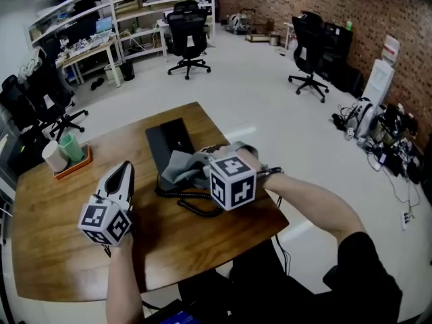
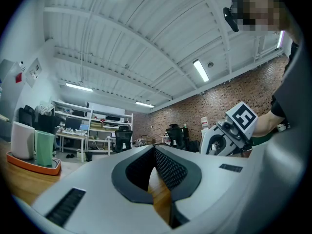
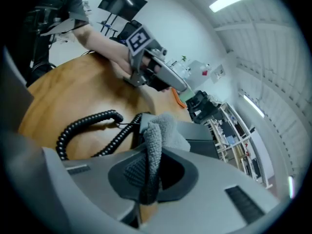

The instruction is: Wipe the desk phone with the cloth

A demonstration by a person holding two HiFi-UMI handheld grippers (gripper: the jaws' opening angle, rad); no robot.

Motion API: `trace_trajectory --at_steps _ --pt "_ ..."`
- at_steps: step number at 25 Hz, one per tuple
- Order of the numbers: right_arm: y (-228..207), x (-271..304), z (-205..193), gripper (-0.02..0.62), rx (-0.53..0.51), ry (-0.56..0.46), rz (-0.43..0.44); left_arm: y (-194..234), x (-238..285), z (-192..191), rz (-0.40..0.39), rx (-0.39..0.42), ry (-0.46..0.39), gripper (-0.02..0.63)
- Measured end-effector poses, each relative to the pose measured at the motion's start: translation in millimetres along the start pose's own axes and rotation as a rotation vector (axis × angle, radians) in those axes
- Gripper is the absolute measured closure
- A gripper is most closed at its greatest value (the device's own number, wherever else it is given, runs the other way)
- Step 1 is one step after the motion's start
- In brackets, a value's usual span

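Note:
A black desk phone lies at the far middle of the wooden table; its coiled cord loops toward me. A grey cloth is bunched on the phone's near end, and my right gripper is shut on it. In the right gripper view the cloth runs between the jaws of the right gripper, above the phone and the cord. My left gripper hovers left of the phone, apart from it. In its own view the left gripper is shut and holds nothing.
An orange tray with a white cup and a green cup stands at the table's far left corner. Office chairs, a shelf rack and desks stand on the floor beyond. The table's right edge lies just past my right arm.

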State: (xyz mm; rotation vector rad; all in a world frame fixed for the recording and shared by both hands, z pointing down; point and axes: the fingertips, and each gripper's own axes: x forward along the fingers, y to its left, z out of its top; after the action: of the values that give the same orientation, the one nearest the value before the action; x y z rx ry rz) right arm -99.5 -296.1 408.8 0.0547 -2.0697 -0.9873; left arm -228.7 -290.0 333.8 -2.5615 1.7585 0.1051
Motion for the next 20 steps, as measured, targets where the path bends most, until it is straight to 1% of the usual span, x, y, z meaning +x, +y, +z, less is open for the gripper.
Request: trace_trajectory --at_steps 3,4,5,6,7,9,11,12,13,14,16,18,20 --pt "24 -9 5 0.571 -0.059 0.006 0.091 0 0 0 -0.003 -0.002 0.000 0.603" --pt "30 -12 5 0.569 -0.071 0.007 0.129 -1 0 -1 -0.005 -0.001 0.002 0.603" --pt "31 -14 4 0.569 -0.071 0.006 0.148 -1 0 -1 -0.007 -0.001 0.004 0.603" --pt "22 -15 3 0.569 -0.057 0.000 0.132 -1 0 -1 -0.009 0.001 0.005 0.603" --pt "4 -16 1 0.569 -0.029 -0.007 0.083 -1 0 -1 -0.009 0.001 0.005 0.603" --pt "-52 -16 -5 0.569 0.069 -0.025 -0.078 -1 1 0 -0.007 0.000 0.003 0.604" --pt "-110 -14 -16 0.569 0.197 -0.040 -0.237 -1 1 -1 -0.005 -0.002 0.002 0.603" --pt "-133 -11 -20 0.569 0.253 -0.045 -0.292 0 0 -1 -0.005 -0.003 0.003 0.604" --pt "-150 -6 -23 0.569 0.291 -0.045 -0.325 0 0 -1 -0.005 -0.003 0.003 0.603" --pt "-162 1 -24 0.569 0.312 -0.038 -0.340 1 0 -2 -0.005 -0.004 0.003 0.604" --pt "-172 17 -25 0.569 0.309 -0.009 -0.337 0 -1 -2 -0.004 -0.005 0.003 0.603" --pt "-168 30 -32 0.569 0.290 0.032 -0.315 -4 -1 -2 -0.004 -0.004 0.003 0.603" --pt "-160 34 -39 0.571 0.280 0.053 -0.297 -6 0 -1 -0.006 -0.001 0.003 0.604"
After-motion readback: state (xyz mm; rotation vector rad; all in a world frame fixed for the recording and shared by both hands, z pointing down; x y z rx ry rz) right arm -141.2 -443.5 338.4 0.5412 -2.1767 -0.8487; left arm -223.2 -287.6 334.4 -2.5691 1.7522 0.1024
